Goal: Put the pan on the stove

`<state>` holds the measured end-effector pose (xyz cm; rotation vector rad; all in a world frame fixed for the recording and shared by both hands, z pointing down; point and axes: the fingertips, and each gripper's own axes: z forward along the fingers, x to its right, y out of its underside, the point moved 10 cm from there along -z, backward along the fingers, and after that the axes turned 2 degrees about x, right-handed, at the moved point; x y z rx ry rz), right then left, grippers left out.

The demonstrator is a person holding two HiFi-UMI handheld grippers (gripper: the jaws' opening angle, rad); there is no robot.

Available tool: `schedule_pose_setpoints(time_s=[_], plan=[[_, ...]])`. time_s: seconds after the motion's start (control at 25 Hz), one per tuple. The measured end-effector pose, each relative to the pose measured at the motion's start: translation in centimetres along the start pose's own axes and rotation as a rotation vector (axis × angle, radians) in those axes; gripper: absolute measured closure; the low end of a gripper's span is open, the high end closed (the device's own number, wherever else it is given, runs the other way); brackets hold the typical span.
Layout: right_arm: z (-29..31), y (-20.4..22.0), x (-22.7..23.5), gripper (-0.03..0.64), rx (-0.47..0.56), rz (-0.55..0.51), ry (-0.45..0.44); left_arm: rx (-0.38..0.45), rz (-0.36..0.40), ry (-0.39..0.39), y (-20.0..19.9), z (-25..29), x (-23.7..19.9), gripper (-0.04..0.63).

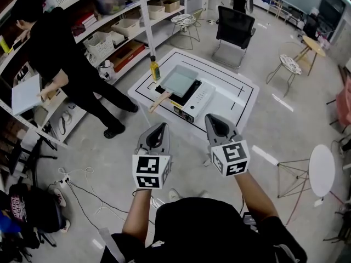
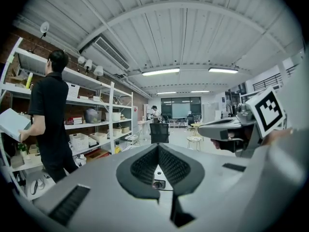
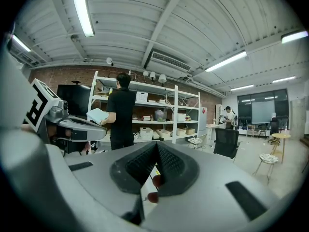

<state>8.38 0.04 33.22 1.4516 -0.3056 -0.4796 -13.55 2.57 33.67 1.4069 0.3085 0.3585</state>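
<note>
Two closed grippers, pan handle ahead of the left one

Left gripper (image 1: 159, 127) is held about level, its jaws pressed together on nothing. Ahead of it and lower stands the low white table (image 1: 236, 100). On it the pan (image 1: 179, 81) lies with its wooden handle (image 1: 160, 99) running out from the pan's near corner toward the left gripper. The handle's free end reaches about to the table's near edge. The pan looks to sit already over the dark top of the white stove (image 1: 198, 98), though I can't tell whether it is seated squarely. Right gripper (image 1: 214, 119) is likewise closed and empty, and faces the stove's near end. I judge the left gripper the nearer to the handle.
</note>
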Motion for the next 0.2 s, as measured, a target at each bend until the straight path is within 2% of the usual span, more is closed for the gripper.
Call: schedule_pose_setpoints(time_s=[0.2], plan=[[0.01,-0.13,0.29,0.615,0.004,0.002,0.0,-0.007,0.008,-0.009,-0.12,0.24,-0.09,0.586]])
